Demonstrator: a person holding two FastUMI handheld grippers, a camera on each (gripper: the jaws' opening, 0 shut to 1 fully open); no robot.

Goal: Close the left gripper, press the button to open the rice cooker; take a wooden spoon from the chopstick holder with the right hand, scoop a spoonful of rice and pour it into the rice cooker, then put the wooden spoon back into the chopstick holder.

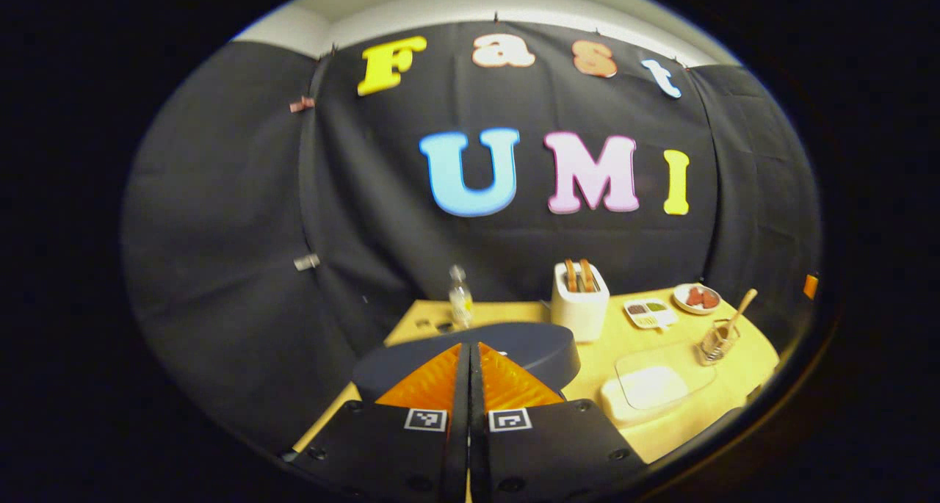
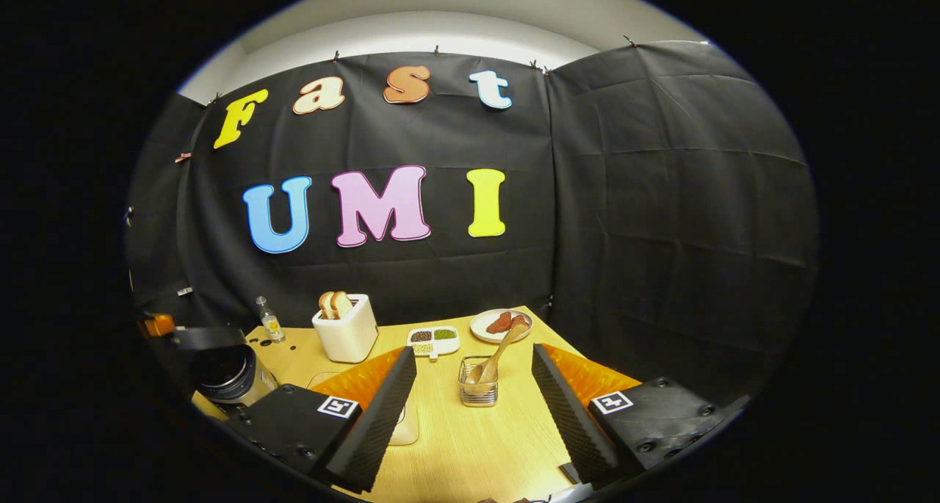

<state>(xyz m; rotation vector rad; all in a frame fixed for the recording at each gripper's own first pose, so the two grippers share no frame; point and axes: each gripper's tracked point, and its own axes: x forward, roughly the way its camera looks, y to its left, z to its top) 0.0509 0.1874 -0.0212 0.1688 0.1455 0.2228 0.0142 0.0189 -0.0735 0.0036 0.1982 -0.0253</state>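
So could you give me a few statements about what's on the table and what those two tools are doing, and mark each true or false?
1. The left tool is closed. True.
2. The right tool grips the wooden spoon. False: it is open, and the spoon stands in the chopstick holder ahead of it.
3. The toaster holds bread slices. True.
4. The small plate is bare. False: reddish food lies on it.
5. A small bottle stands on the table. True.

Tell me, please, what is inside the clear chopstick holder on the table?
The chopstick holder holds one wooden spoon, its handle leaning toward the plate. Through the clear wall its bowl end is visible.
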